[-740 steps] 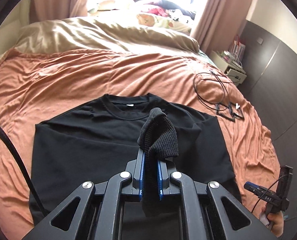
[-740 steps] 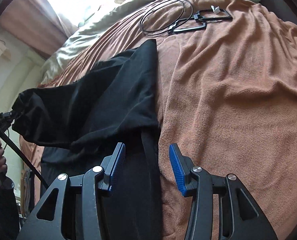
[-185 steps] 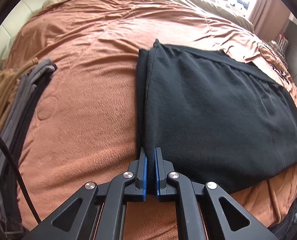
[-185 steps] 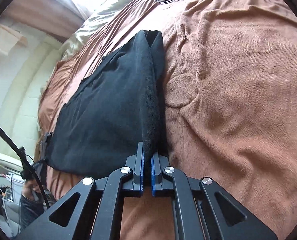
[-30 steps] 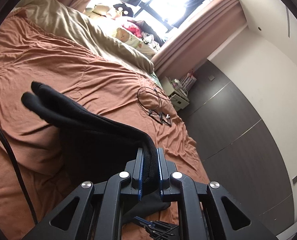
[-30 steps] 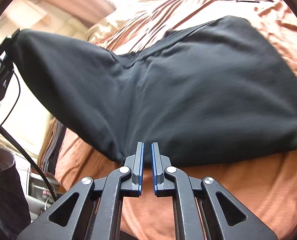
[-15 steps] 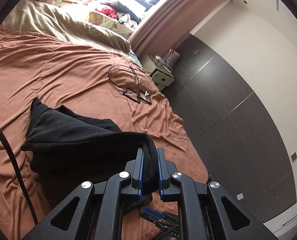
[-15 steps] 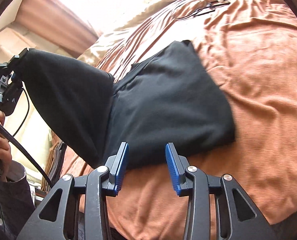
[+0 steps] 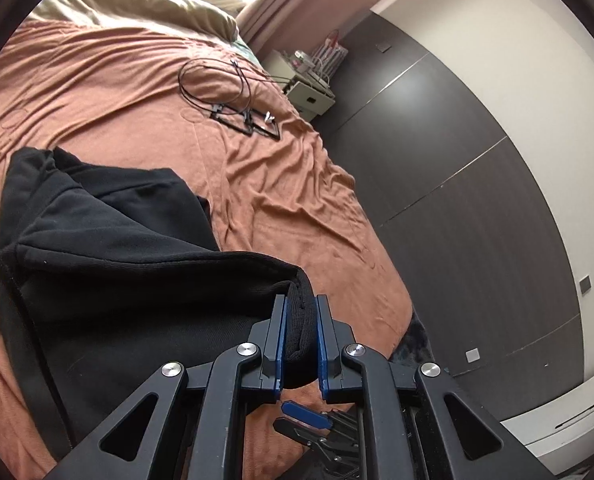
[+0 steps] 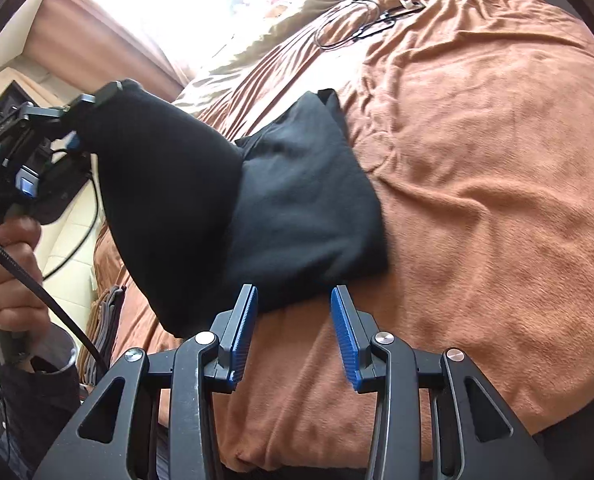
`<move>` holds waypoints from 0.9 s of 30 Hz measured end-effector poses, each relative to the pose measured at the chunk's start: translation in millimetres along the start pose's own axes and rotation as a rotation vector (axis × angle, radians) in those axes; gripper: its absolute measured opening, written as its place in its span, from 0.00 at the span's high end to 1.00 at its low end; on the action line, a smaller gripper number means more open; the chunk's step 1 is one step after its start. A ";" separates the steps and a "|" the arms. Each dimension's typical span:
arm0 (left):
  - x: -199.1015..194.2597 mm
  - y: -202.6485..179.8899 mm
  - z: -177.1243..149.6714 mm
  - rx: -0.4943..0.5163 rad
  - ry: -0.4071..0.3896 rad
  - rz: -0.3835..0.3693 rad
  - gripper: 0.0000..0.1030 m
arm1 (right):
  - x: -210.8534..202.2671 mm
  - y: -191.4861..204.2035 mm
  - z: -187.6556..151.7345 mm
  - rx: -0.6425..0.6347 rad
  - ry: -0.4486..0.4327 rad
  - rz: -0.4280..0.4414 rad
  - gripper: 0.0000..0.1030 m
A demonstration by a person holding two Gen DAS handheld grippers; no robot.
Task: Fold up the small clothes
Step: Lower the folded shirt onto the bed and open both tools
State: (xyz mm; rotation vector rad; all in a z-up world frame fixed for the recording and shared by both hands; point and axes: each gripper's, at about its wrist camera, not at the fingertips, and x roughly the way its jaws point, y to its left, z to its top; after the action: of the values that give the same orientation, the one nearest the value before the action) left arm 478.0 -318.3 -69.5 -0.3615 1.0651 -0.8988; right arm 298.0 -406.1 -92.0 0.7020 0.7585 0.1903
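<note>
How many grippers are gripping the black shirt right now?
1. The left gripper pinches the black shirt's raised edge; the right gripper is open, empty, beside it.

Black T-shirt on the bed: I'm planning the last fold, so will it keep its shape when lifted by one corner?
Probably not. The black T-shirt drapes limply from the left tool, so it looks floppy. Its thick folded layers likely add some weight, and the fuzzy orange blanket may drag at it.

On the bed [image 9: 297, 216]: one black garment [image 9: 109, 240], one coil of black cable [image 9: 217, 80], one stack of folded clothes [image 10: 103, 320] at its edge. Two grippers: left gripper [image 9: 300, 340], right gripper [image 10: 293, 332]. One hand [image 10: 9, 272].
</note>
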 end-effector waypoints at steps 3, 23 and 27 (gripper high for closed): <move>20.4 7.9 -7.3 -0.042 0.054 -0.026 0.80 | -4.0 -5.2 -0.2 0.013 -0.004 -0.008 0.65; -56.1 99.4 -65.8 -0.144 -0.023 0.259 0.48 | 14.4 -17.3 16.7 0.122 0.003 0.090 0.65; -65.0 121.2 -79.0 -0.171 -0.027 0.329 0.48 | 24.4 -24.7 24.2 0.159 0.005 0.080 0.65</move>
State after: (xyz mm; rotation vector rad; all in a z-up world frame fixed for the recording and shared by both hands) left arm 452.7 -182.0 -146.6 -0.3269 1.1400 -0.5105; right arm 330.1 -427.5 -109.4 0.8841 0.7559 0.2063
